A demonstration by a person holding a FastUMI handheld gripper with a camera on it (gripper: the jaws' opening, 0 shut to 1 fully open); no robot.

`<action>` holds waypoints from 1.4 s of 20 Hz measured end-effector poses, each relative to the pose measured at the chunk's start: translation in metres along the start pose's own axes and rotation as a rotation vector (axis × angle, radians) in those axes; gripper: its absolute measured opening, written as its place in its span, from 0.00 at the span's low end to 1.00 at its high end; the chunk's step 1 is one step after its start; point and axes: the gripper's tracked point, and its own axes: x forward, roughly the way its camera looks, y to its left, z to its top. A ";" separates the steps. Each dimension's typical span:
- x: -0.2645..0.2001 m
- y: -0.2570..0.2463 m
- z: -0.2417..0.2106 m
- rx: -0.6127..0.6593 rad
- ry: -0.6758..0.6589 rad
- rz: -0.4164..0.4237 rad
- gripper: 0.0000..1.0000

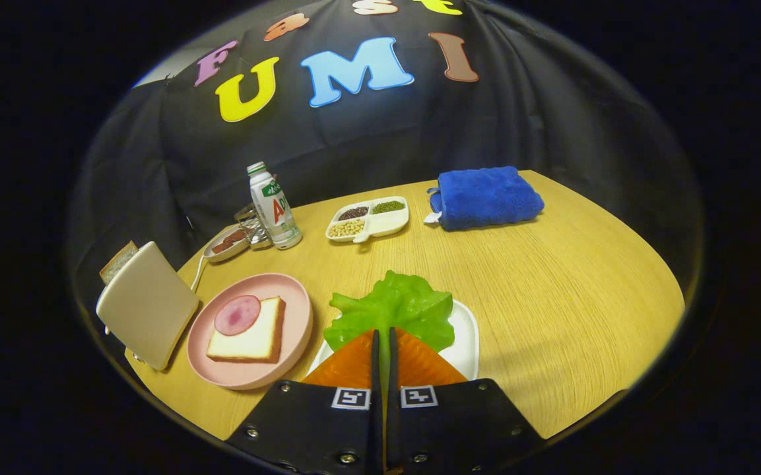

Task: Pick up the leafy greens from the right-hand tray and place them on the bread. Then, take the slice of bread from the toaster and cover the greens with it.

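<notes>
The gripper [383,343] has its two fingers pressed almost together, with a thin strip of the lettuce leaf [397,307] showing in the narrow slit between them. They look pinched on the leaf's near edge. The leaf spreads out beyond the fingertips, over the white tray [467,343] on the right. Whether it still rests on the tray or is already lifted a little, I cannot tell.

The bread slice [255,340] lies flat on the pink plate [248,330], just left of the tray, with a round slice of ham [237,315] on its far corner. The toaster [146,303] stands at the table's left edge, touching or nearly touching the plate, with a second slice of bread [118,260] sticking up from it.

If the step in hand is carrying the leaf, it is best to keep the pinch firm and lift straight up until the leaf clears the tray rim. Then go a short way left and set it down centred on the bread, covering the ham. The leaf is wider than the slice, so some overhang seems likely.

The way from tray to plate is short and open. The toaster crowds the plate's left side. A bottle [274,206], a divided dish of beans [368,219] and a blue towel [486,196] sit well back on the far side. The right half of the table [585,290] is bare wood.
</notes>
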 end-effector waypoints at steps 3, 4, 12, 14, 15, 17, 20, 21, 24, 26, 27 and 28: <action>-0.006 0.020 0.016 -0.024 -0.046 0.042 0.03; -0.007 0.028 0.021 -0.027 -0.055 0.060 0.02; 0.009 0.116 0.024 -0.087 -0.070 0.228 0.03; 0.016 0.139 0.018 -0.099 -0.059 0.268 0.03; 0.019 0.146 0.014 -0.100 -0.049 0.283 0.03; 0.024 0.154 0.008 -0.109 -0.032 0.291 0.03; 0.033 0.162 -0.006 -0.127 0.000 0.288 0.03; 0.034 0.165 -0.010 -0.129 0.011 0.294 0.03; 0.042 0.171 -0.024 -0.142 0.042 0.294 0.03; 0.047 0.169 -0.028 -0.172 0.043 0.264 0.03; 0.049 0.168 -0.030 -0.186 0.042 0.253 0.02; 0.051 0.167 -0.033 -0.190 0.050 0.246 0.02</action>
